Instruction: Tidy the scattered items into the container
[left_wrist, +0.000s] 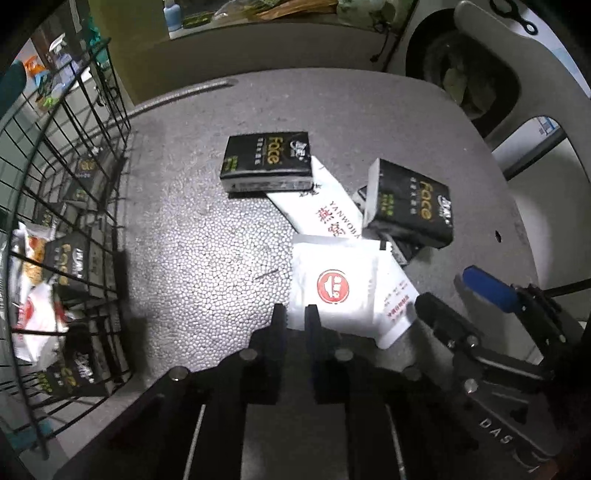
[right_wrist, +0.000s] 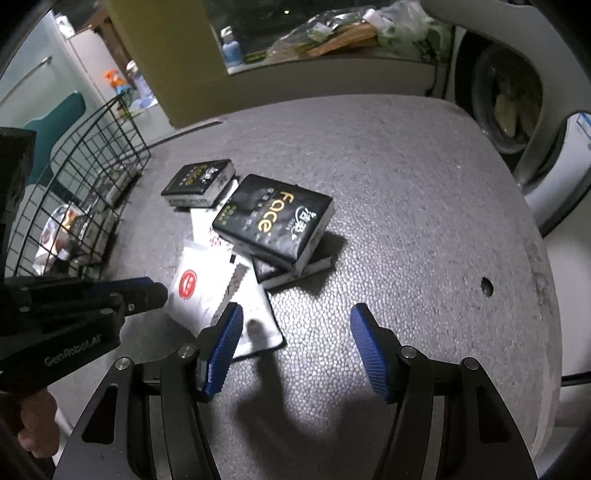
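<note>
On the grey foam tabletop (left_wrist: 207, 258) lies a pile of two black "Face" tissue packs (left_wrist: 266, 162) (left_wrist: 410, 206), a long white sachet (left_wrist: 325, 210) and a white sachet with a red round logo (left_wrist: 332, 288). My left gripper (left_wrist: 295, 317) is shut on the near left corner of the red-logo sachet (right_wrist: 188, 291); in the right wrist view its tip (right_wrist: 157, 295) meets that sachet's left edge. My right gripper (right_wrist: 299, 332) stands open over bare table just right of the pile, with nothing between its blue pads (right_wrist: 229, 339). The black wire basket (left_wrist: 92, 184) stands at the left.
The basket (right_wrist: 92, 158) holds several black packs and white sachets. A third black pack (right_wrist: 295, 273) lies under the nearer one. The table's rounded edge runs along the right, with a small hole (right_wrist: 487, 286) near it. A washing machine (right_wrist: 509, 99) stands behind.
</note>
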